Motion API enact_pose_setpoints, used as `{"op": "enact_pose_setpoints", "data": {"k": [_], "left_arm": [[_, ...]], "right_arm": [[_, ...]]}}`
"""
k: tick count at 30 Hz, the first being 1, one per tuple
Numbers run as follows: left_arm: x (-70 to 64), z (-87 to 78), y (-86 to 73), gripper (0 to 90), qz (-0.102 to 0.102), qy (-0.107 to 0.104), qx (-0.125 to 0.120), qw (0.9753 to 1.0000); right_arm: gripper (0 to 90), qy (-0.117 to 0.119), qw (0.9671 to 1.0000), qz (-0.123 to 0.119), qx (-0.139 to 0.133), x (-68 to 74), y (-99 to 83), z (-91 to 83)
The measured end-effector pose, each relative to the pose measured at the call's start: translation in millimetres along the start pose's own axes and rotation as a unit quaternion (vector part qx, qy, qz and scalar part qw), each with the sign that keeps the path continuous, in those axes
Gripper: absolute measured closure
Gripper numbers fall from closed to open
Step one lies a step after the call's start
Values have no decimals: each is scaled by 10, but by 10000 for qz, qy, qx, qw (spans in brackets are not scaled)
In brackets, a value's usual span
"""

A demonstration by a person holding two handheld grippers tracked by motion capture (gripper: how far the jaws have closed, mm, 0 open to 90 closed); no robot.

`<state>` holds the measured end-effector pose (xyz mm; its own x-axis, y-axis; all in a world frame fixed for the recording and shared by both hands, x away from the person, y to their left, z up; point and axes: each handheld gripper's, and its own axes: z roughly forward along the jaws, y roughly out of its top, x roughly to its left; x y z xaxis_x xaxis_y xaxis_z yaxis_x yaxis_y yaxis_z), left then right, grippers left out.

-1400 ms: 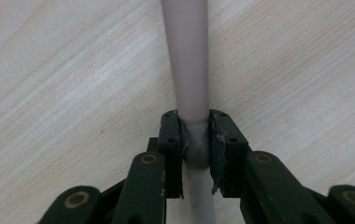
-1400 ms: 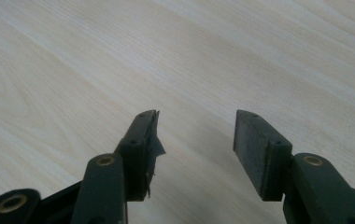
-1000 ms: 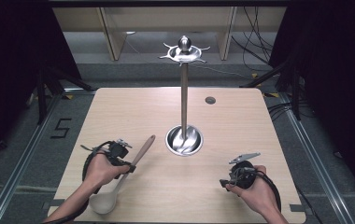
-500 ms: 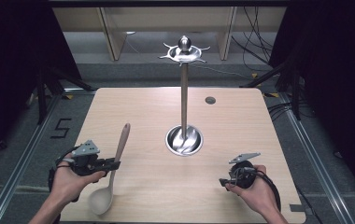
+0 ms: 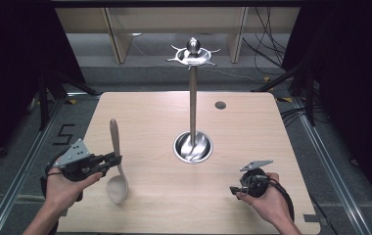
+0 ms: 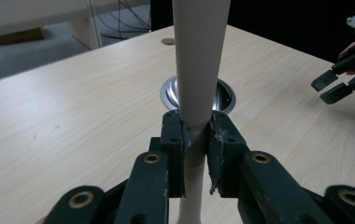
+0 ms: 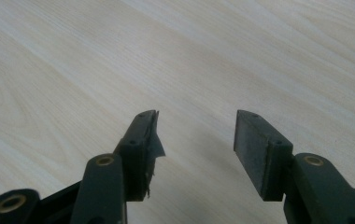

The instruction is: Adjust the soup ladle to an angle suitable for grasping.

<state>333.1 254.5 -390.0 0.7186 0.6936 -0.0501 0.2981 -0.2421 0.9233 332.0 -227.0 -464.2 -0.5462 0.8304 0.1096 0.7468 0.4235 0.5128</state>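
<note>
- High view: wooden spoon [image 5: 116,164], handle pointing away from the person, bowl low near the table's [image 5: 145,117] front-left part; left gripper [image 5: 116,158] pinches the handle near the bowl, probably so the long end stays free for lifting towards the hooked metal stand [image 5: 193,98]. Left hand [image 5: 66,183] grips from the left, forearm entering at the bottom edge. Right gripper [image 5: 234,191] rests low at front right, well apart from the spoon, apparently idle; right hand [image 5: 269,196] cups it.
- Left gripper view: jaws pressed onto the pale handle [image 6: 198,70], which rises upright between them; stand base [image 6: 198,95] lies beyond, in line with the handle.
- Right gripper view: right gripper [image 7: 196,128] with jaws spread, nothing between them, bare tabletop [image 7: 73,56] below.
</note>
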Motion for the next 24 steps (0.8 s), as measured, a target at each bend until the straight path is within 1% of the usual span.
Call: {"op": "enact_pose_setpoints", "data": {"k": [1, 2, 3, 4, 5, 6, 7, 10, 11, 12, 15, 17, 22, 24], "left_arm": [[37, 31, 96, 768, 158, -3, -88, 9998], [37, 31, 96, 768, 158, -3, -88, 9998], [61, 53, 143, 768, 242, -55, -167, 9996], [81, 63, 194, 768, 334, -63, -189, 9992], [115, 87, 251, 768, 394, -133, -272, 9988], [132, 91, 287, 768, 450, -162, -267, 9985], [165, 110, 331, 768, 568, -225, -407, 9973], [236, 155, 439, 767, 688, -430, -549, 9952], [279, 181, 498, 767, 735, -567, -557, 9941], [279, 181, 498, 766, 735, -567, -557, 9941], [335, 226, 567, 767, 700, -758, -657, 9925], [368, 266, 606, 766, 659, -874, -711, 9914], [413, 327, 662, 766, 649, -933, -701, 9910], [442, 369, 713, 766, 652, -1000, -743, 9901]], "right_arm": [[498, -7, 10000, 6, -16, -4, 0, -6], [499, -9, 10000, 7, -23, -6, 0, -5], [499, -6, 10000, -36, -12, -15, -1, -9], [499, -6, 10000, -36, -12, -15, -1, -9], [499, -5, 10000, -21, -26, -16, -1, -9], [499, -10, 10000, -37, -40, -22, -1, -12], [499, -10, 10000, -37, -40, -22, -1, -12], [499, -14, 10000, -46, -63, -27, -1, -20], [499, -26, 9999, -64, -76, -31, -1, -22], [499, -26, 9999, -64, -76, -31, -1, -22], [498, -38, 9999, -66, -73, -32, -2, -20], [498, -70, 9998, -31, -159, -26, -3, -5], [497, -63, 9999, -53, -145, -30, 3, -9], [497, -76, 9998, -40, -161, -29, 2, -13]]}}
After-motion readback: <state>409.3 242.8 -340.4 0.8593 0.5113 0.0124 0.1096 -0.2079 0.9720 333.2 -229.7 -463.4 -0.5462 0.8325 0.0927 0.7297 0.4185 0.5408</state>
